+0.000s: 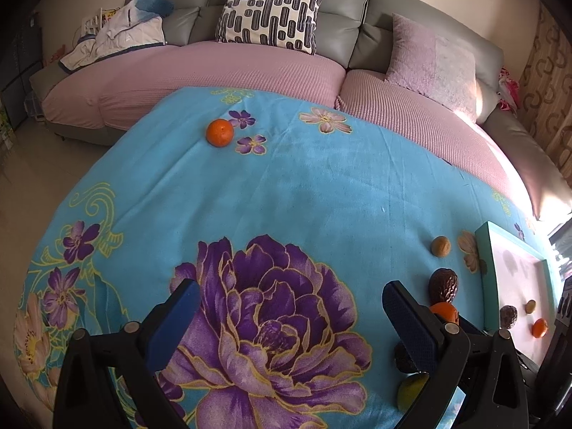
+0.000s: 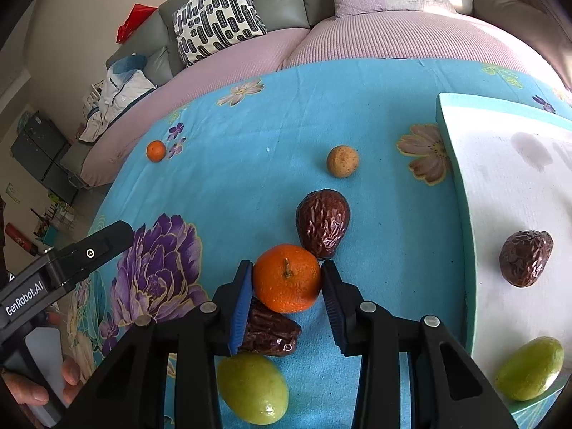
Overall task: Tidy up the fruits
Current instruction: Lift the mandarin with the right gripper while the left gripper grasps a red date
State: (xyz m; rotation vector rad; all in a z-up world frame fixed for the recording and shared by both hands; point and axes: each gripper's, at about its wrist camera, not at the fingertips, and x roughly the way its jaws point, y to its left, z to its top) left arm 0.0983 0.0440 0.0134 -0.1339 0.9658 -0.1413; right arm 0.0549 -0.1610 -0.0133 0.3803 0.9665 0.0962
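In the right wrist view my right gripper (image 2: 287, 268) is shut on an orange mandarin (image 2: 287, 280), one blue pad pressing each side. Under it lie a dark date (image 2: 271, 332) and a green fruit (image 2: 252, 388). Just beyond sit a bigger wrinkled date (image 2: 323, 227) and a tan round fruit (image 2: 342, 161). A second mandarin (image 1: 220, 133) rests far off on the cloth. The white tray (image 2: 461, 214) with a teal rim at the right holds a date (image 2: 525, 259) and a green fruit (image 2: 529, 368). My left gripper (image 1: 293, 321) stands open over the purple flower print, holding nothing.
The blue flowered cloth (image 1: 304, 186) covers the table. A grey sofa with pink covers (image 1: 214, 68) and cushions runs along its far side. A hand (image 2: 53, 389) holds the left gripper's handle at the lower left of the right wrist view.
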